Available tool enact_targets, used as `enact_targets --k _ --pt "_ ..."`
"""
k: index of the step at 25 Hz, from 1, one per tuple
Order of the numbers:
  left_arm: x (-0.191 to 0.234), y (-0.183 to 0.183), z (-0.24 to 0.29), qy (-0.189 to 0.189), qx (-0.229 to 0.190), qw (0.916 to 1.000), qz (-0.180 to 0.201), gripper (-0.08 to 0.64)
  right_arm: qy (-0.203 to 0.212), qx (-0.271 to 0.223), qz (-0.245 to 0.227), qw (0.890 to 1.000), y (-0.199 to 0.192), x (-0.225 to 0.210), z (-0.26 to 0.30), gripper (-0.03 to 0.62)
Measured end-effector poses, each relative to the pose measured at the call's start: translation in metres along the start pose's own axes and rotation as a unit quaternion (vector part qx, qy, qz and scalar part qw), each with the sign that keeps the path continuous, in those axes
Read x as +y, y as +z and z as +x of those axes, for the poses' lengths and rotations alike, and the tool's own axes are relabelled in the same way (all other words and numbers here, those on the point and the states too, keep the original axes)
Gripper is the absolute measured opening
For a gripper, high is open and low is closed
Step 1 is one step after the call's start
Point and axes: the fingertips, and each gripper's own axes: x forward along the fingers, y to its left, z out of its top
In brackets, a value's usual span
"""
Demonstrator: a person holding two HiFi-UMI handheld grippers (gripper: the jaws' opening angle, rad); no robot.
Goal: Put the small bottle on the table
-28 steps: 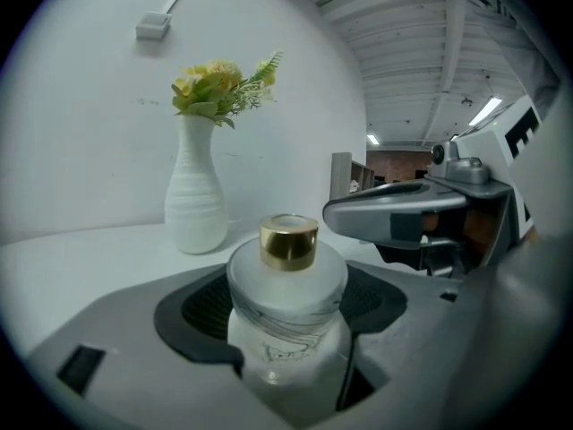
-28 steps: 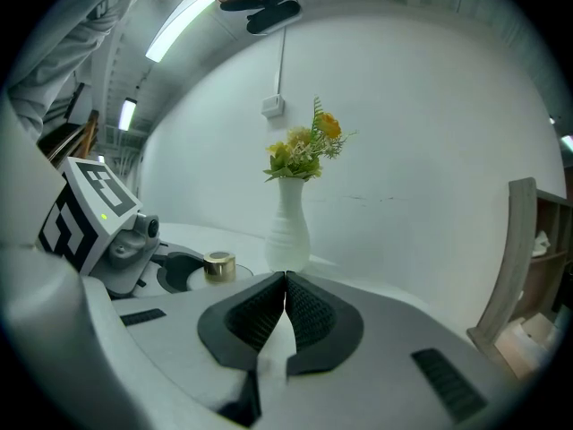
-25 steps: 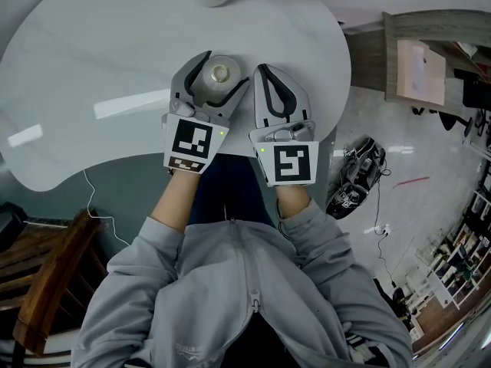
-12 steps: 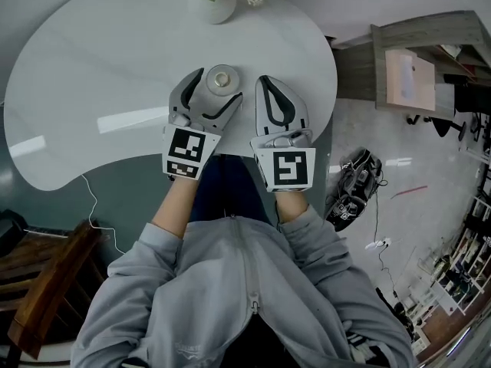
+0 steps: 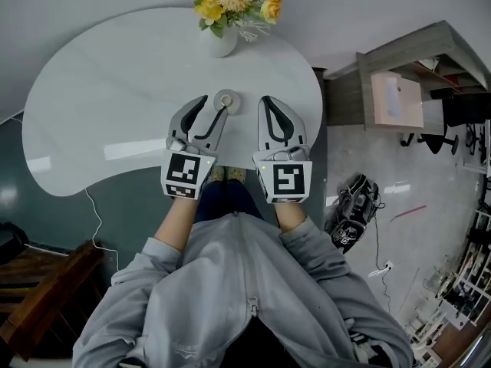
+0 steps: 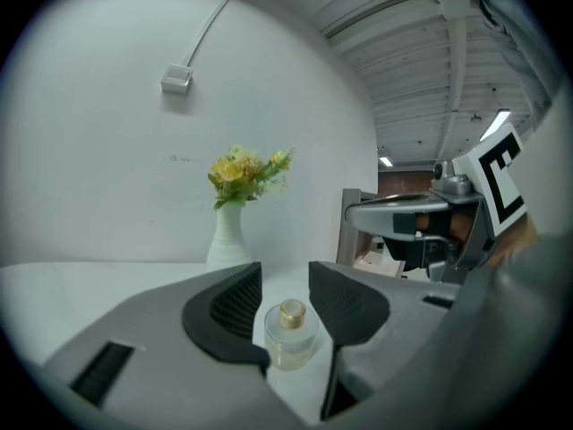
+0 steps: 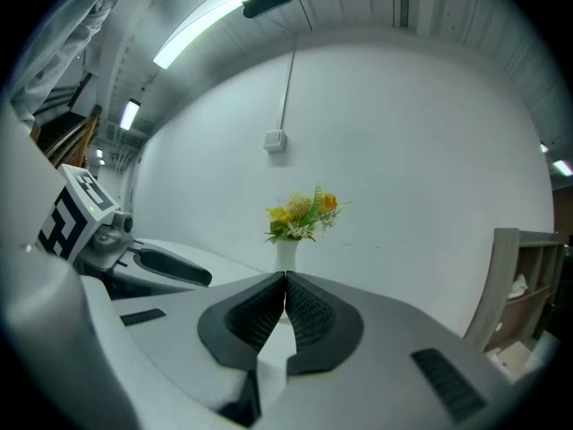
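The small clear bottle [image 5: 227, 100] with a gold cap stands upright on the white table [image 5: 100, 106], near the front edge. My left gripper [image 5: 212, 104] sits just behind it, and its jaws are closing with a gap still between them. In the left gripper view the bottle [image 6: 290, 334] shows through that gap, just beyond the fingertips, with no pad pressing on it. My right gripper [image 5: 274, 106] rests beside it on the right, shut and empty, its pads [image 7: 269, 307] together.
A white vase of yellow flowers [image 5: 222, 29] stands at the table's far edge, beyond the bottle. A wooden desk [image 5: 399, 90] is off to the right, a dark bag [image 5: 353, 213] lies on the floor, and a wooden chair [image 5: 46, 282] is at lower left.
The left gripper has let go of the bottle and drawn back, so the bottle now stands free ahead of its tips. Its jaws widened, then narrowed. The right gripper stays shut.
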Motion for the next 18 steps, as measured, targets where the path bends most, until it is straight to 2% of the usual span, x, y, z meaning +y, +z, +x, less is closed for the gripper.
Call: enact_targets --k 4,7,18 --pt "-0.002 0.029 -0.008 0.0 -0.033 0.9994 -0.01 0.073 -0.008 -0.014 -0.001 1.0 0.025 -0.003 -0.004 0.028" --pt "-0.001 0.052 -0.012 0.006 -0.057 0.9984 0.0 0.031 -0.005 -0.032 -0.006 0.999 0.045 -0.004 -0.003 0.028" --pt "-0.007 0.129 -0.045 0.025 -0.123 0.992 -0.003 0.008 -0.012 -0.06 -0.007 0.998 0.1 -0.009 -0.021 0.028"
